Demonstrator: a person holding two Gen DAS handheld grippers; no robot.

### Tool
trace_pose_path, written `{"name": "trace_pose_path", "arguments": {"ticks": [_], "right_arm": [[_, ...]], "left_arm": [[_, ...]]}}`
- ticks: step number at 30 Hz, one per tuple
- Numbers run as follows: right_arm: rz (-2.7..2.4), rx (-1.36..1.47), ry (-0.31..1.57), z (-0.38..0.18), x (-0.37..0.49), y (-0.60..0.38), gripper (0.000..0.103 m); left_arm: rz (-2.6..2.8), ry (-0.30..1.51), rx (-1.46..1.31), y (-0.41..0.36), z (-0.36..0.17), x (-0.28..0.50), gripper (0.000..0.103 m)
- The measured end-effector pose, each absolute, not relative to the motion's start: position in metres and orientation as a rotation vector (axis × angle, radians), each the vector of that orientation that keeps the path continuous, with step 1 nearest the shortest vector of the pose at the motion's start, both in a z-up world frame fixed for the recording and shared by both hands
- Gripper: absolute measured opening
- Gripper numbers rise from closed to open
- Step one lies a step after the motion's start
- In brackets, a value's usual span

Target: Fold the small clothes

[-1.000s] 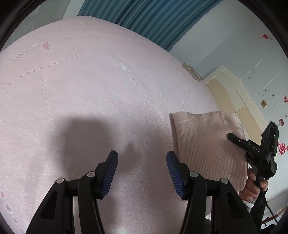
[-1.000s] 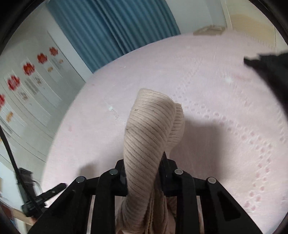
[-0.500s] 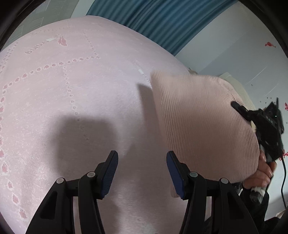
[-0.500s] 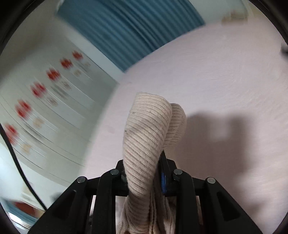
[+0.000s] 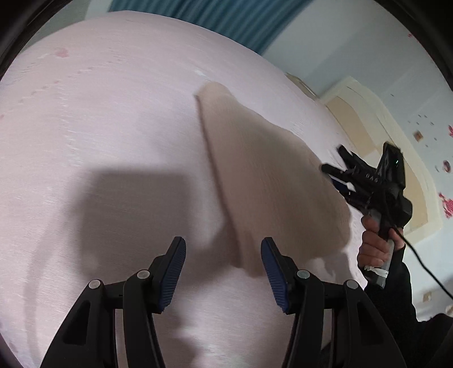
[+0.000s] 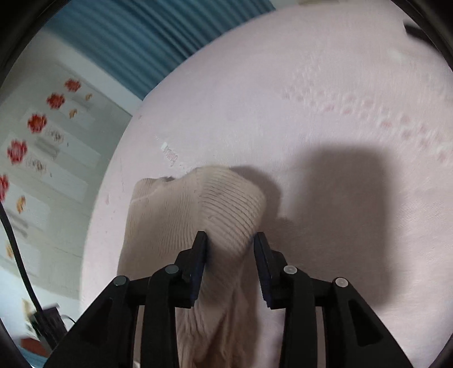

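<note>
A beige ribbed knit garment (image 5: 269, 175) lies blurred on the pink bed sheet (image 5: 113, 113), its near corner just in front of my left gripper's right finger. My left gripper (image 5: 223, 254) stands open above the sheet with nothing between its blue pads. In the right wrist view the garment (image 6: 226, 203) is slumped onto the sheet (image 6: 339, 85), a rolled fold of it lying between the jaws of my right gripper (image 6: 230, 246). Those jaws are opening and the pads no longer squeeze the fold. The right gripper (image 5: 332, 158) also shows at the garment's right edge, held by a hand (image 5: 373, 243).
A blue curtain (image 5: 212, 14) hangs behind the bed. A cream headboard (image 5: 368, 113) stands at the right. A wall with red flower stickers (image 6: 36, 121) lies off the bed's left side, and a black cable (image 6: 17, 249) runs down there. Gripper shadows fall on the sheet.
Both grippers have come down toward the bed. The garment, lifted and pinched upright in the right gripper before, now lies on the sheet, and the right jaws have parted.
</note>
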State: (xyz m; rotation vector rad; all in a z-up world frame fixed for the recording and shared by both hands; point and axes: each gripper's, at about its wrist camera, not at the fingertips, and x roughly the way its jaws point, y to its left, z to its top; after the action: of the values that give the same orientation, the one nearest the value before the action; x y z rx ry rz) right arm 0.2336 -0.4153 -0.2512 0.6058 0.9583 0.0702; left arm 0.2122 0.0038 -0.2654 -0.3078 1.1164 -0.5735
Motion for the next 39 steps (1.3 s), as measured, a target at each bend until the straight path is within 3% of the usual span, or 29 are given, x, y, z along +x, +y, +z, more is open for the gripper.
{"name": "trace_pose_path", "arguments": {"ticks": [7, 11, 16, 19, 21, 22, 26, 31, 39], "right_arm": [[0.16, 0.561, 0.864, -0.218, 0.168, -0.415, 0.036], [0.157, 0.534, 0.904, -0.227, 0.153, -0.406, 0.036], [0.187, 0.51, 0.936, -0.236, 0.155, -0.388, 0.036], [0.19, 0.472, 0.947, -0.239, 0.171, -0.379, 0.036], [0.177, 0.455, 0.966, -0.242, 0.177, -0.375, 0.017], [0.189, 0.451, 0.961, -0.242, 0.177, -0.375, 0.013], [0.276, 0.486, 0.826, -0.232, 0.16, -0.383, 0.012], [0.139, 0.495, 0.968, -0.272, 0.168, -0.39, 0.012], [0.117, 0.389, 0.924, -0.239, 0.16, -0.382, 0.019]], "left_arm": [[-0.575, 1.158, -0.106, -0.036, -0.278, 0.183, 0.052], [-0.473, 1.163, 0.009, -0.048, -0.285, 0.184, 0.041], [-0.456, 1.141, -0.036, -0.05, -0.281, 0.192, 0.037], [-0.501, 1.137, -0.093, -0.052, -0.281, 0.194, 0.02], [-0.498, 1.135, -0.149, -0.048, -0.283, 0.195, 0.013], [-0.492, 1.126, -0.178, -0.045, -0.284, 0.196, 0.012], [-0.498, 1.125, -0.241, -0.039, -0.29, 0.183, 0.01], [-0.494, 1.154, -0.286, -0.037, -0.297, 0.186, 0.009], [-0.476, 1.21, -0.186, -0.027, -0.29, 0.171, 0.011]]}}
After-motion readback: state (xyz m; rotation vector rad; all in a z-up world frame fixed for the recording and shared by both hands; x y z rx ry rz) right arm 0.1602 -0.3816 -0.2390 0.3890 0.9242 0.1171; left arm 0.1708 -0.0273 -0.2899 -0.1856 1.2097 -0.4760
